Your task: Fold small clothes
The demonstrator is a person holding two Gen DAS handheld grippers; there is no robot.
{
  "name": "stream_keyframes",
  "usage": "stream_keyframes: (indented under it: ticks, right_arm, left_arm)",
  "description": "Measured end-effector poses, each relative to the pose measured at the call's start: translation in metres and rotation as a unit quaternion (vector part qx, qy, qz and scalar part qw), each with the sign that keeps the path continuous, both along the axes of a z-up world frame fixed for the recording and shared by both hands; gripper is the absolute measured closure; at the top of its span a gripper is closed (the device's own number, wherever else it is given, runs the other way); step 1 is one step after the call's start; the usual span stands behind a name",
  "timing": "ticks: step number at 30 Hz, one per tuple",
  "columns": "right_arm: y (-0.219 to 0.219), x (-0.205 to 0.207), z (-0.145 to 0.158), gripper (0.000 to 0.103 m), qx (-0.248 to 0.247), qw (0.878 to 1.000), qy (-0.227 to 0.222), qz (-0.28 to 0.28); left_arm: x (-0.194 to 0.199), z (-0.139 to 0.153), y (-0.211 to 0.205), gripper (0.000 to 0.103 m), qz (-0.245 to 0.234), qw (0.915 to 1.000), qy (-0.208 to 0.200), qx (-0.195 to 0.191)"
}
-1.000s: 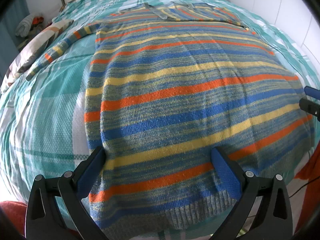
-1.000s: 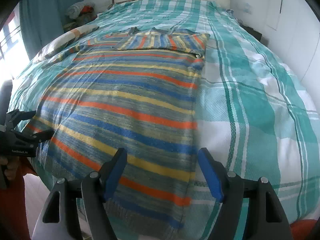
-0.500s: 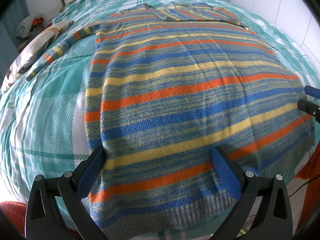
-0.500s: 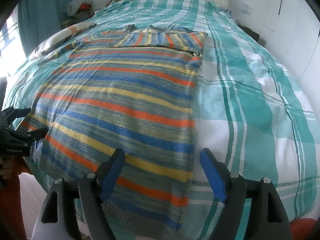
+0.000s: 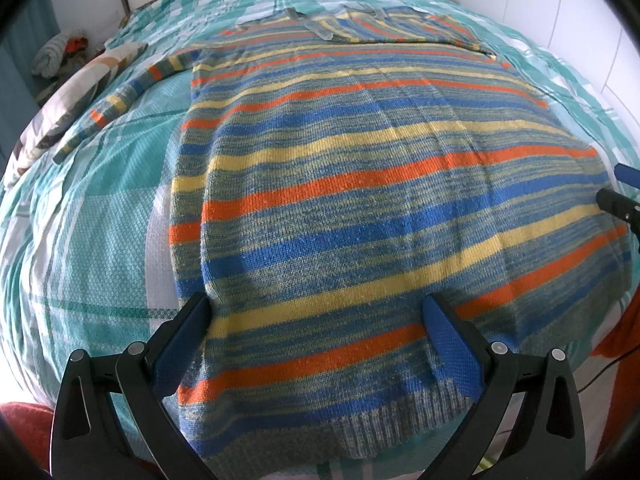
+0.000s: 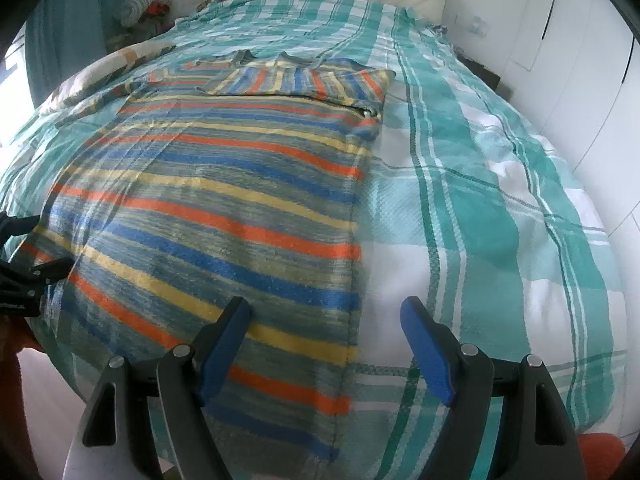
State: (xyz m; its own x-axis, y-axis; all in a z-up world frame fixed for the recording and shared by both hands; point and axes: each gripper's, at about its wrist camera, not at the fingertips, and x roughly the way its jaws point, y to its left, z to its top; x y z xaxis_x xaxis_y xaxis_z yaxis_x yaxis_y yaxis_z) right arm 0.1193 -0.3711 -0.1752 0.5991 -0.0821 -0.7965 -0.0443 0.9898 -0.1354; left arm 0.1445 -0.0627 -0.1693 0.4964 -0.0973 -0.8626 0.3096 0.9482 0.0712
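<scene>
A striped knit sweater (image 5: 360, 200) in blue, yellow, orange and grey lies flat on the bed, hem toward me. Its right sleeve is folded across the chest (image 6: 304, 80); the left sleeve (image 5: 120, 100) stretches out to the side. My left gripper (image 5: 316, 312) stands open over the hem's left part, fingers spread wide above the knit, nothing pinched. My right gripper (image 6: 326, 312) is open over the sweater's right side edge (image 6: 352, 280), one finger above the knit, the other above the bedspread. The right gripper's tip (image 5: 620, 196) shows at the left view's right edge.
A teal and white plaid bedspread (image 6: 500, 220) covers the bed. A patterned pillow (image 5: 80, 92) lies at the left, a bundle of clothes (image 6: 144, 8) sits by the headboard, and white cupboard doors (image 6: 580, 60) line the right side.
The right wrist view has tilted so the bed sits lower and nearer in the frame. The left gripper and the sweater have not moved.
</scene>
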Motion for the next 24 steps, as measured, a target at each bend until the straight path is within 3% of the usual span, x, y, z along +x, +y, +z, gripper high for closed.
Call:
stream_keyframes:
  ticks: [24]
  right_arm:
    - [0.0042, 0.0000, -0.0003, 0.026, -0.038, 0.999, -0.009, -0.002]
  left_arm:
    - [0.0001, 0.0016, 0.0002, 0.000, 0.000, 1.0000, 0.005, -0.003]
